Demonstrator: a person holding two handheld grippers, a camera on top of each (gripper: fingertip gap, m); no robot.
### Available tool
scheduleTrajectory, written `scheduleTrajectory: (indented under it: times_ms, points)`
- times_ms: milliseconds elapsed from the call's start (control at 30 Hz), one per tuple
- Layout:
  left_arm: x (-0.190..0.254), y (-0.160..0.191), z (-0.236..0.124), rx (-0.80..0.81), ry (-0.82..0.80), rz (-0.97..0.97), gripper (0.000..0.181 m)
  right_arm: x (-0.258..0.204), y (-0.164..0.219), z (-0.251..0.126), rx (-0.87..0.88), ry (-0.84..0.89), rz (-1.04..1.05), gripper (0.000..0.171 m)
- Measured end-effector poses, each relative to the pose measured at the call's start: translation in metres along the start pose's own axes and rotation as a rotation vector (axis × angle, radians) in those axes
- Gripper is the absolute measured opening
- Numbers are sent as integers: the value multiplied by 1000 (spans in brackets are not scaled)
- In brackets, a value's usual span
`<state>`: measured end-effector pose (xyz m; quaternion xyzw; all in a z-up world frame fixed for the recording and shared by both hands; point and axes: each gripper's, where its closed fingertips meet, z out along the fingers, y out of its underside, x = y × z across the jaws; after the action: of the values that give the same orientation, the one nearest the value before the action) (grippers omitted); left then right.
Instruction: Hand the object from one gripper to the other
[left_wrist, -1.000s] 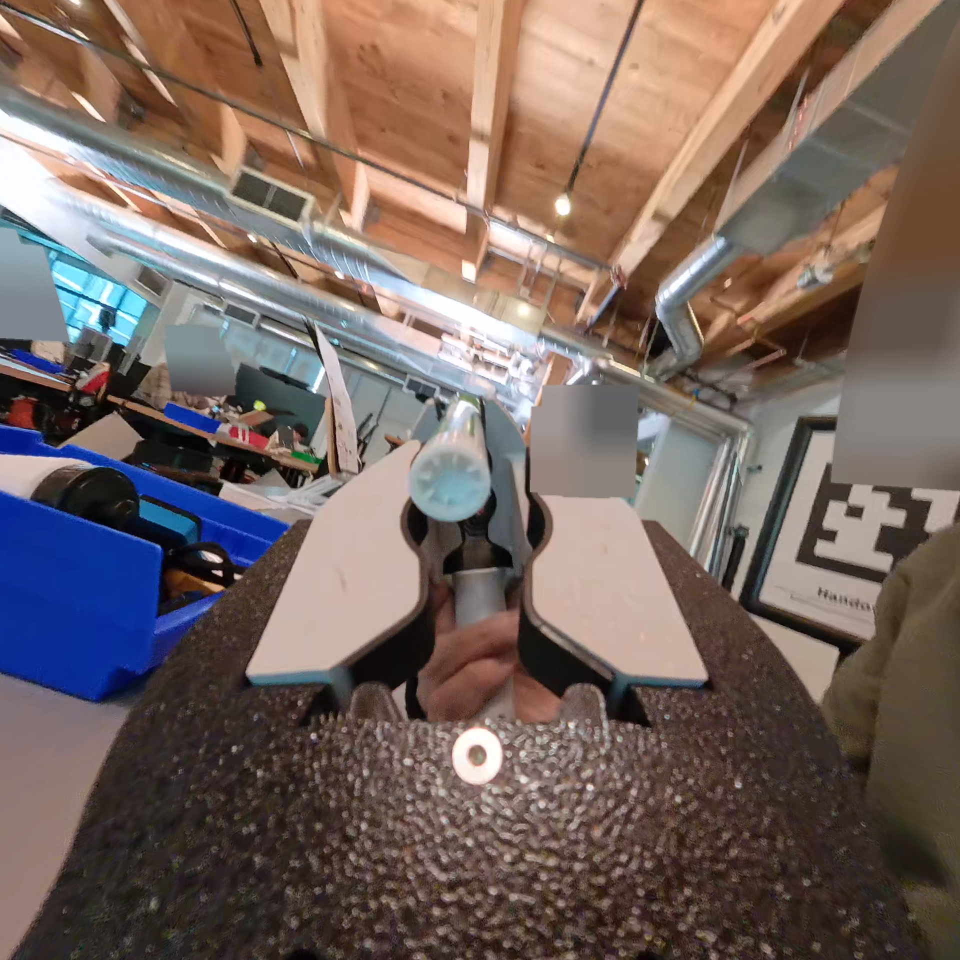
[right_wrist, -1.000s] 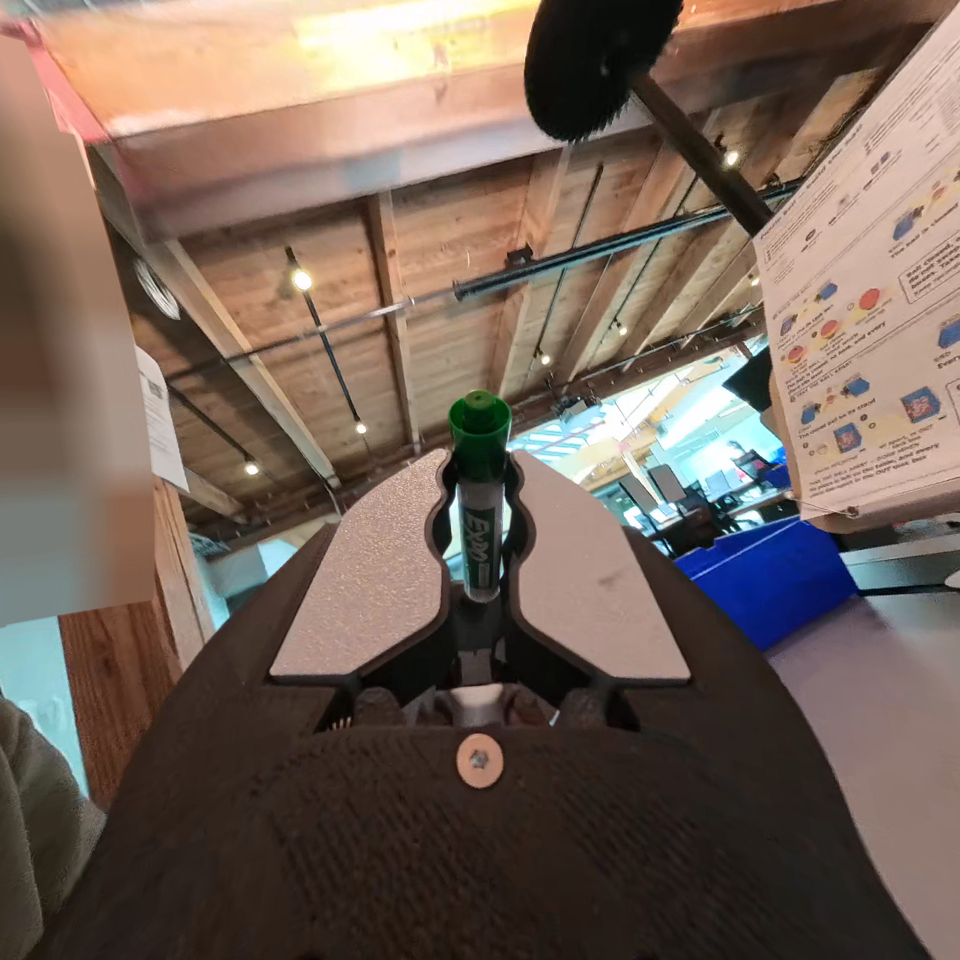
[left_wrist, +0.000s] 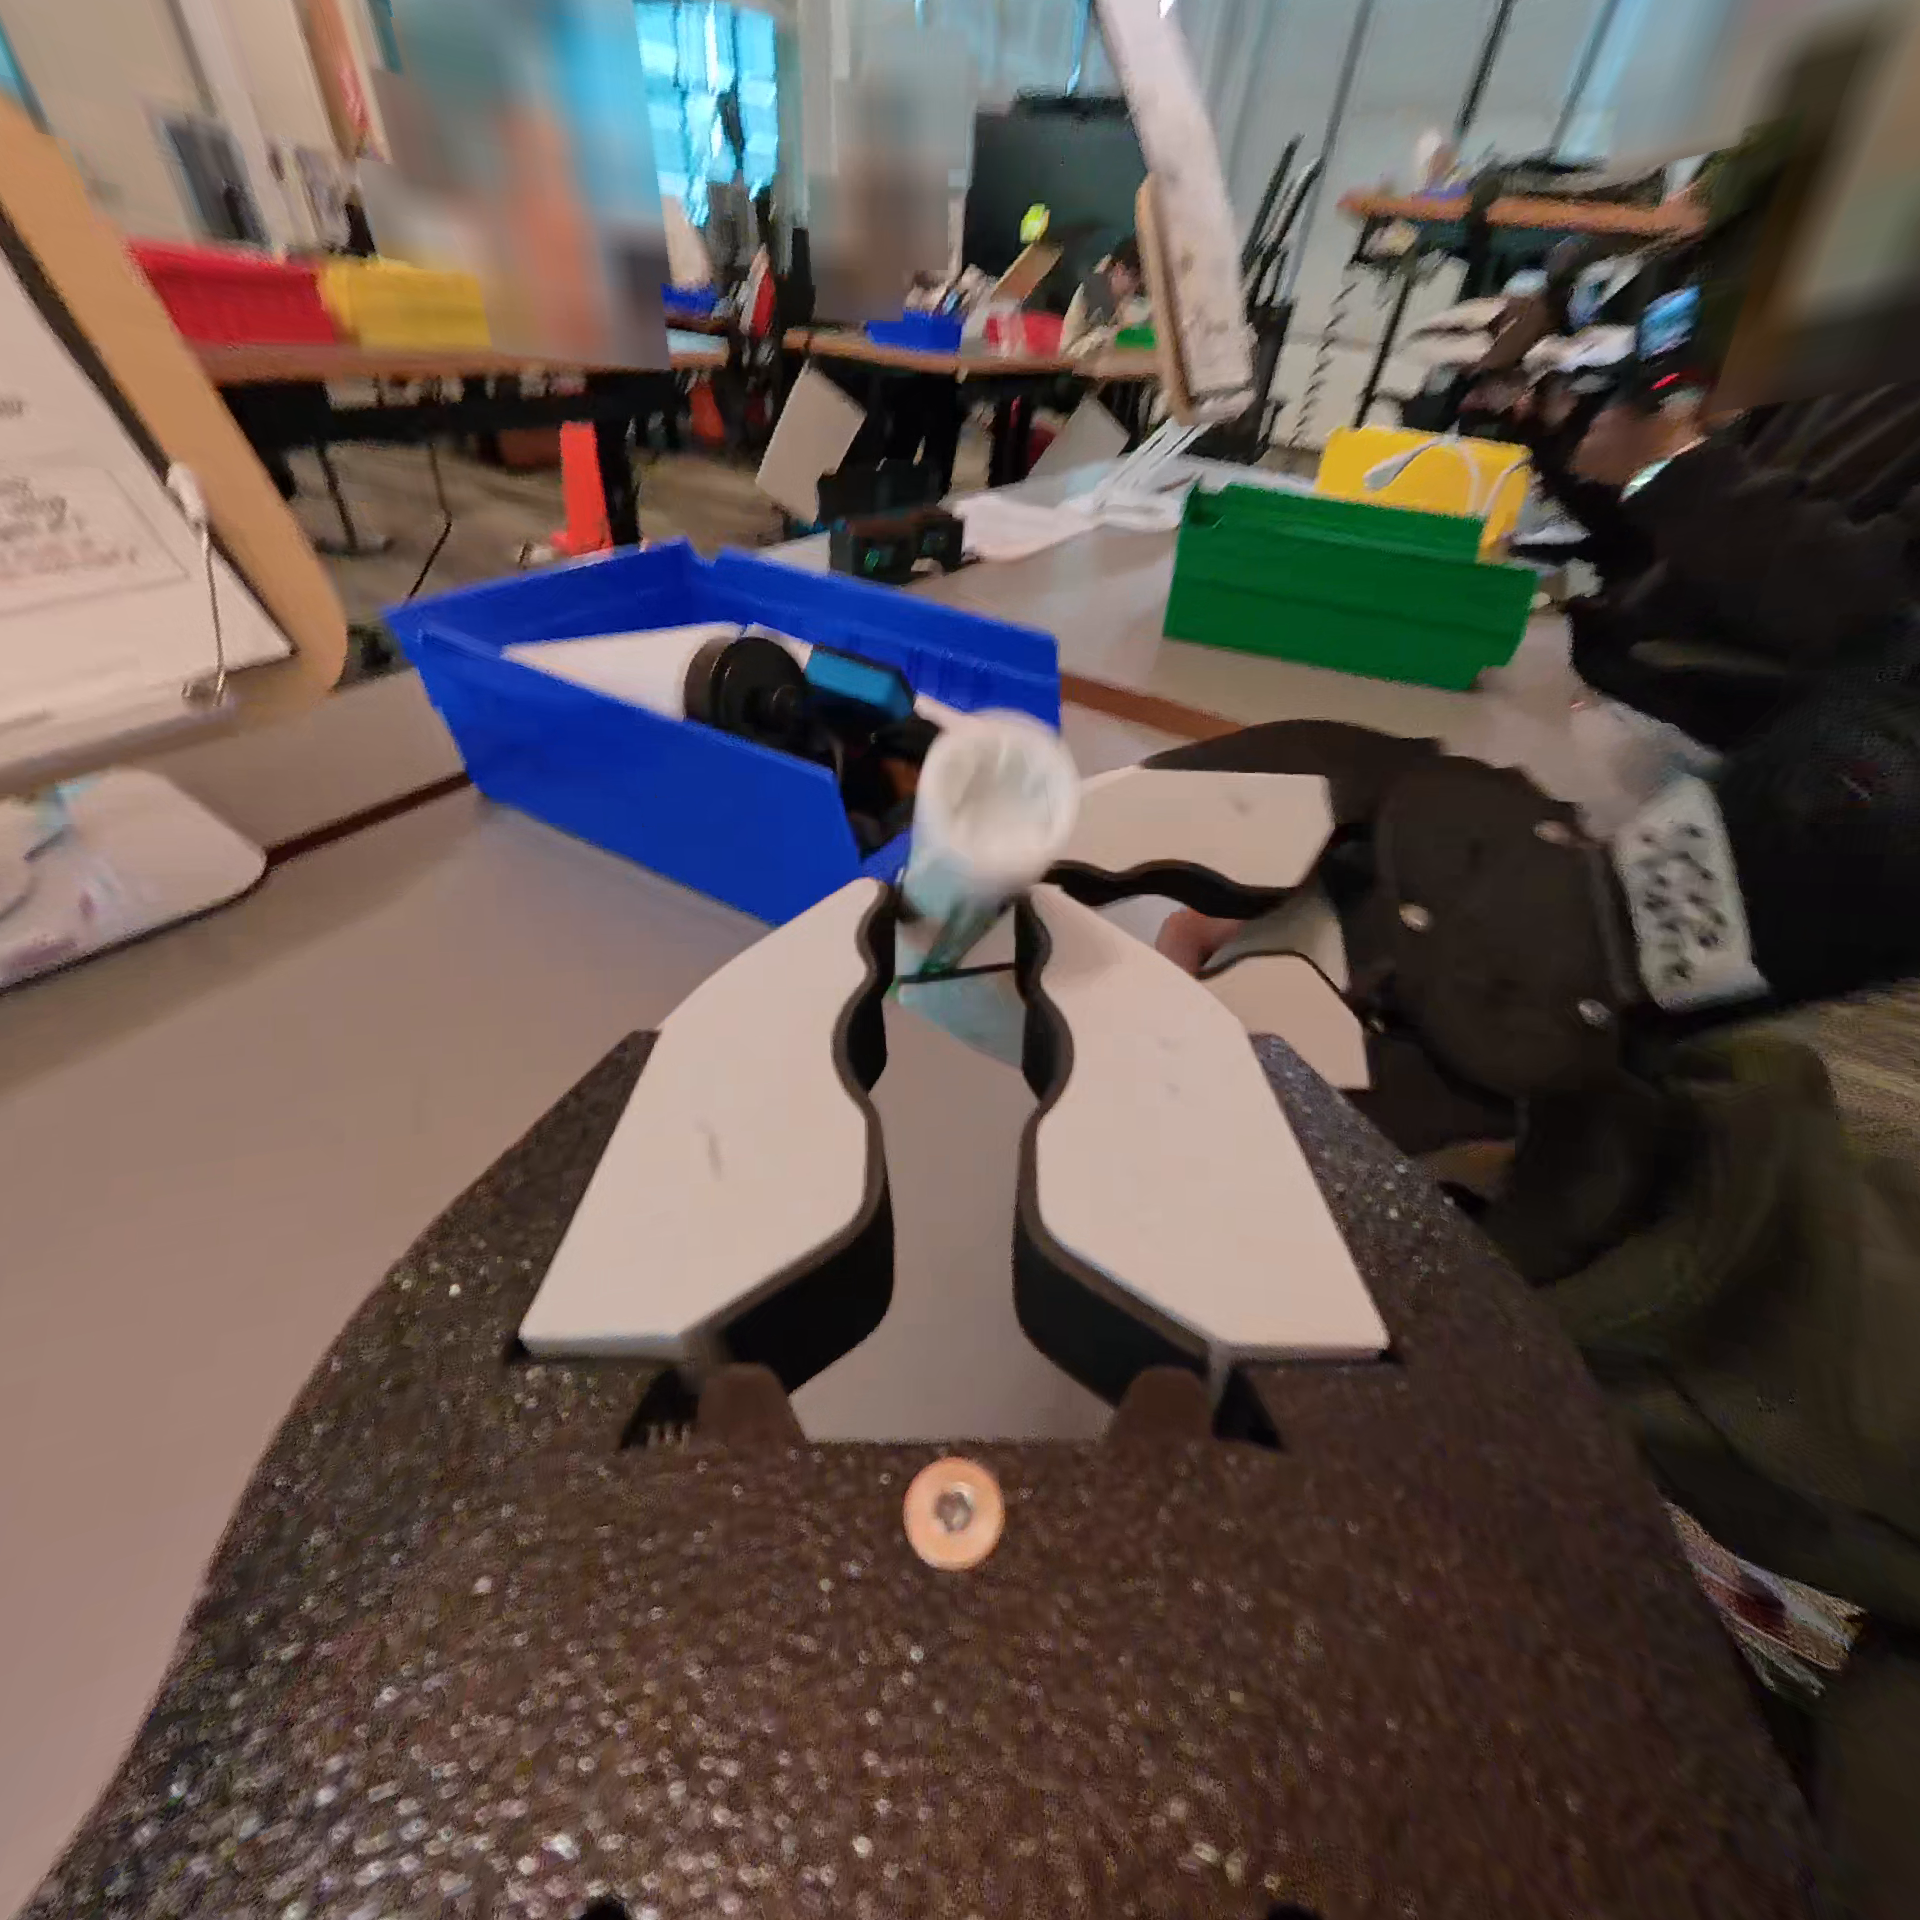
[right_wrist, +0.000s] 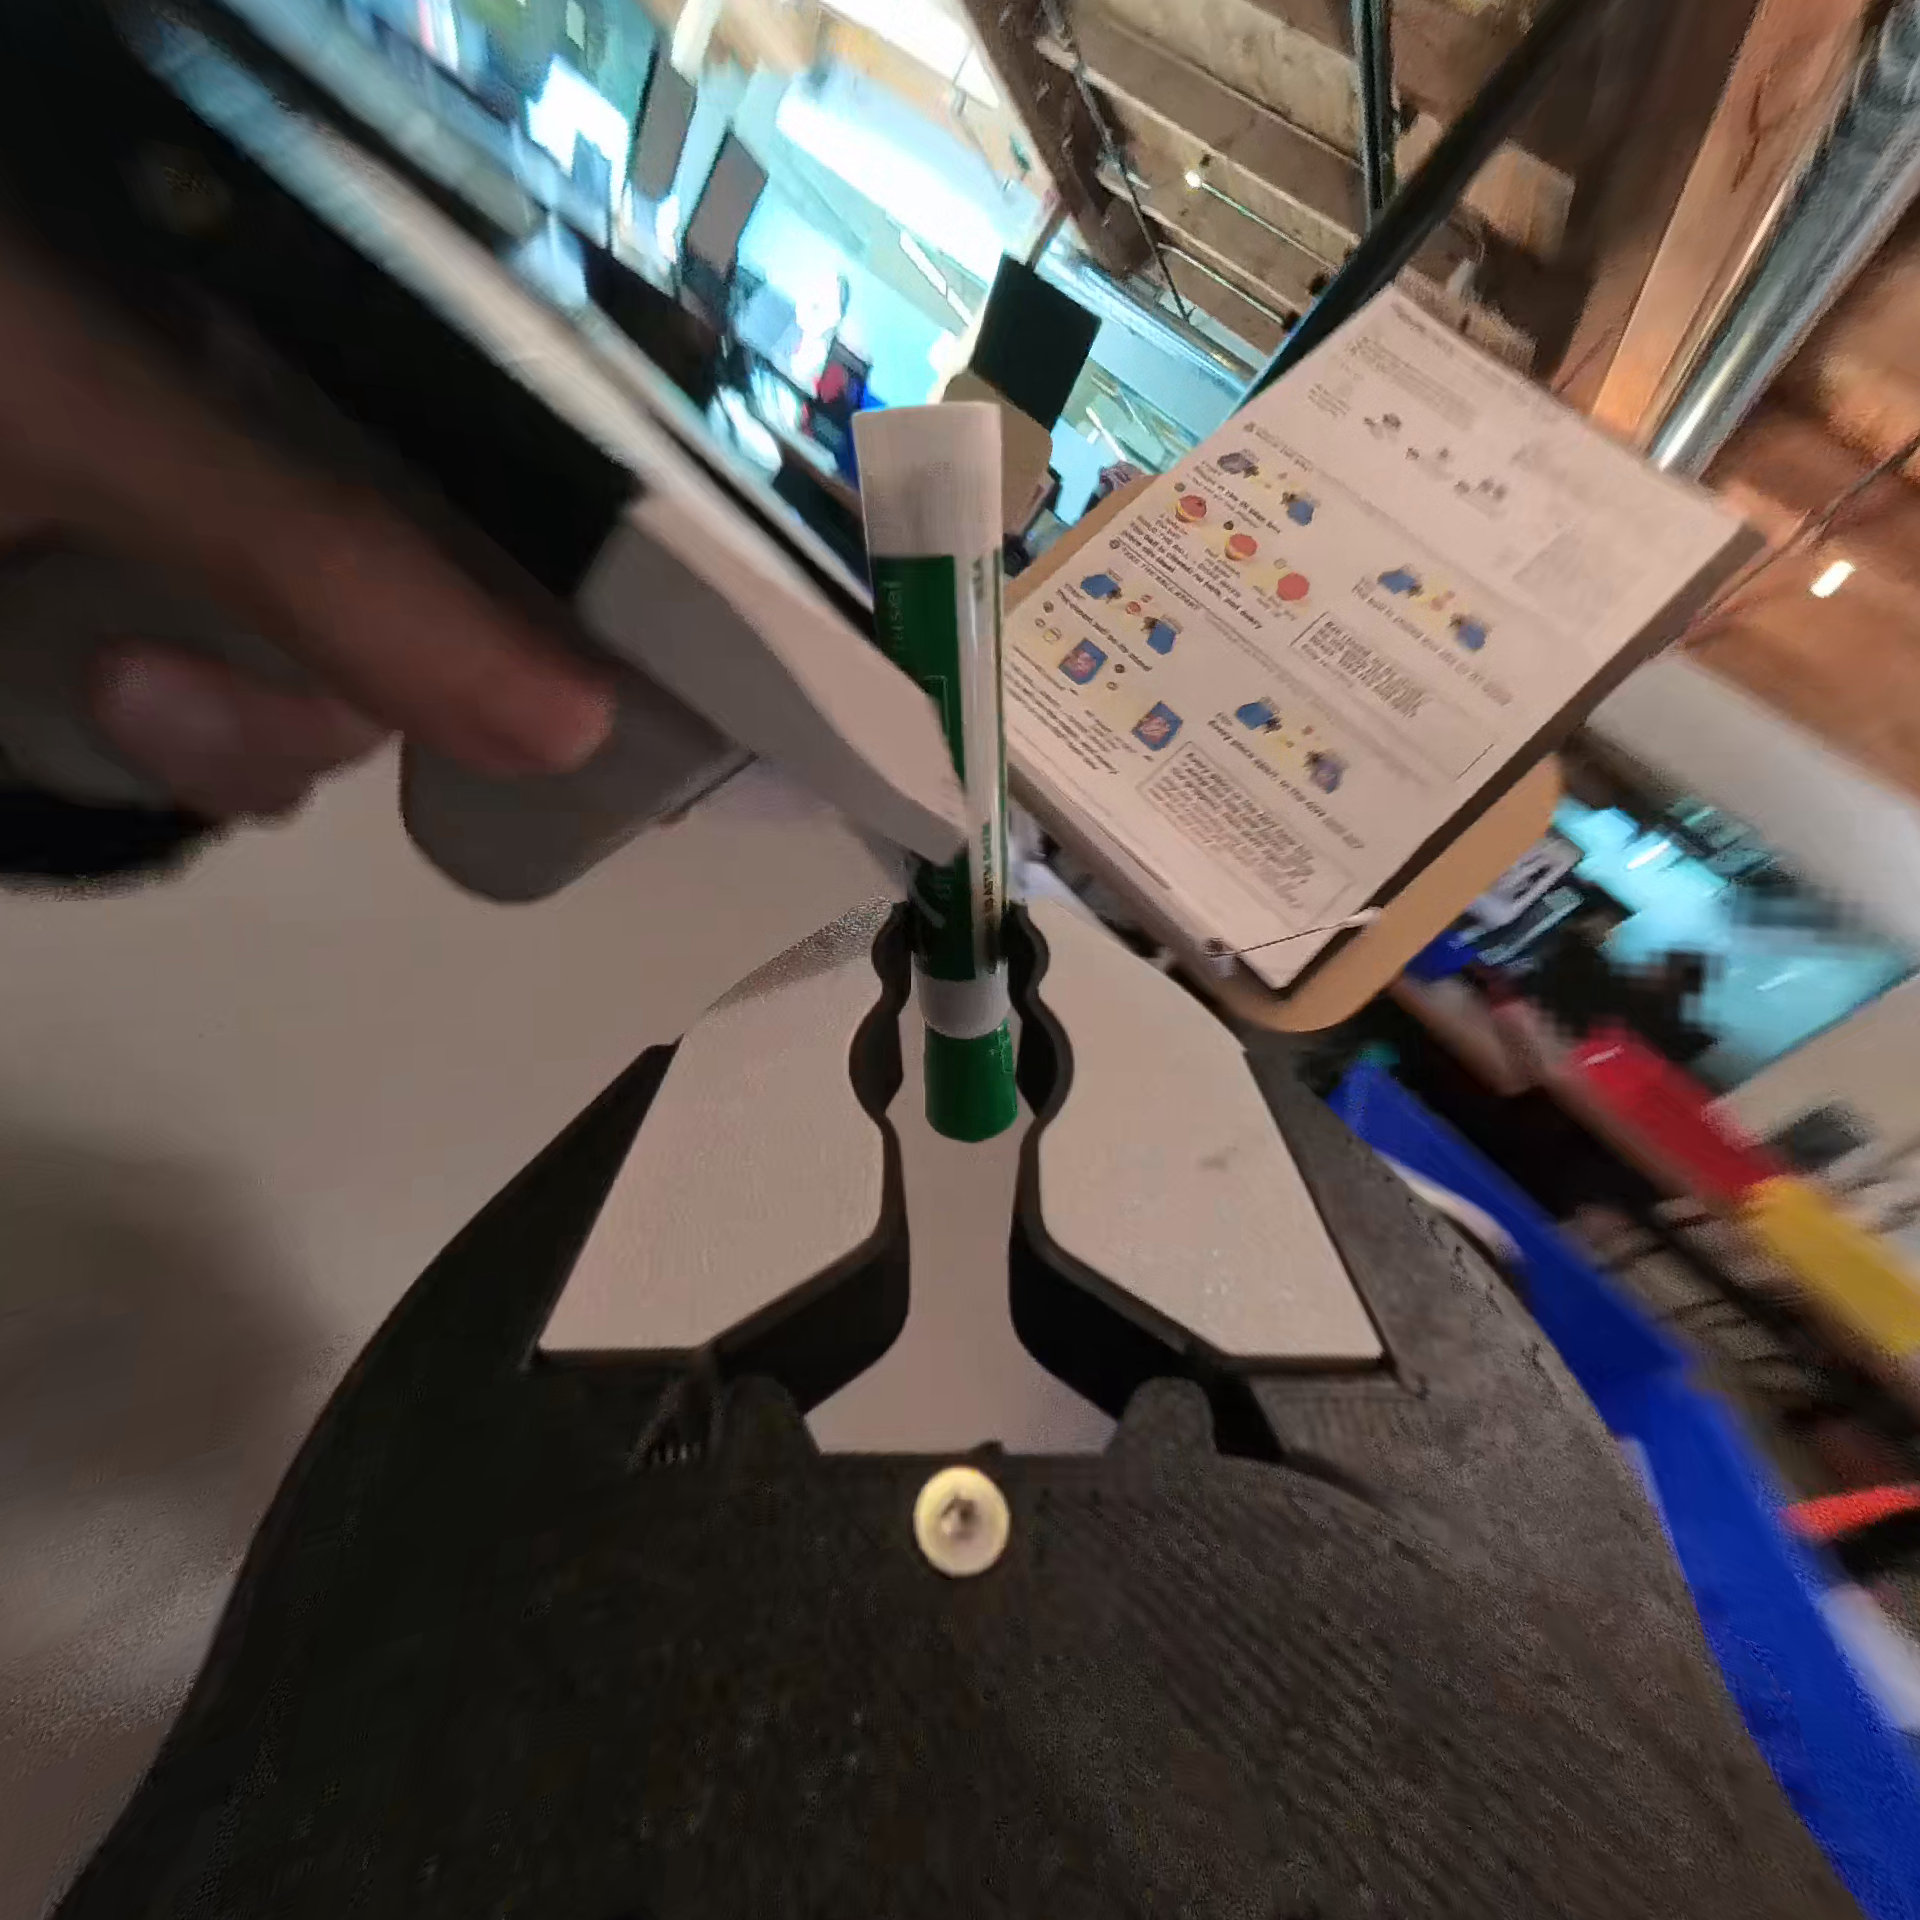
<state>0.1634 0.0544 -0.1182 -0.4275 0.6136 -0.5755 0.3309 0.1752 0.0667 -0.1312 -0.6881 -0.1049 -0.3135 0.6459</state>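
Note:
A green-and-white marker (left_wrist: 987, 810) is held between both grippers above the grey table (left_wrist: 312, 1039). My left gripper (left_wrist: 951, 909) is shut on its barrel, with the white butt end sticking up past the tips. The right gripper's fingers (left_wrist: 1205, 821) come in from the right and meet the same marker. In the right wrist view my right gripper (right_wrist: 961, 935) is shut on the marker (right_wrist: 935, 582) near its green cap. One of the left gripper's fingers (right_wrist: 790, 686) crosses the barrel from the left, with a person's hand (right_wrist: 343, 665) behind it.
A blue bin (left_wrist: 644, 748) with a black roll and other items stands just behind the grippers. A green bin (left_wrist: 1340, 603) and a yellow bin (left_wrist: 1423, 473) stand at the back right. A clipboard with a printed sheet (right_wrist: 1351, 665) stands at the table's left. Left and right tips are no more than a few centimetres apart.
Both views have swung down from the ceiling toward the table. The grippers have come together, and each now shows in the other's view on the marker.

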Motion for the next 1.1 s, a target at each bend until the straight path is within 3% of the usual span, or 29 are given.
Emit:
scheduleTrajectory:
  times_ms: [167,300,467,567,700,767,867,967,1033,1100]
  points:
    - [4,-17,-18,151,128,-6,34,22,-18,-12,244,-178,755,17]
    - [7,-10,-9,179,174,29,34,33,-29,-23,421,-335,1084,18]
    - [21,-3,7,217,213,-2,38,26,-54,-31,570,-466,1157,18]
    - [32,-13,4,311,321,-126,20,25,-58,-31,594,-470,1158,17]
    - [35,-26,-4,396,391,-203,32,26,-60,-35,600,-471,1106,17]
    - [34,-27,-5,393,412,-256,21,25,-61,-37,599,-492,1092,17]
    - [32,-24,-4,397,414,-263,20,24,-57,-34,576,-481,1091,18]
    - [22,-20,-3,378,272,-88,20,26,-44,-30,485,-455,1114,21]
    - [14,-18,-8,373,129,177,19,37,-30,-30,388,-399,1166,44]
    - [13,-10,-11,329,66,465,19,42,-18,-37,277,-439,1230,52]
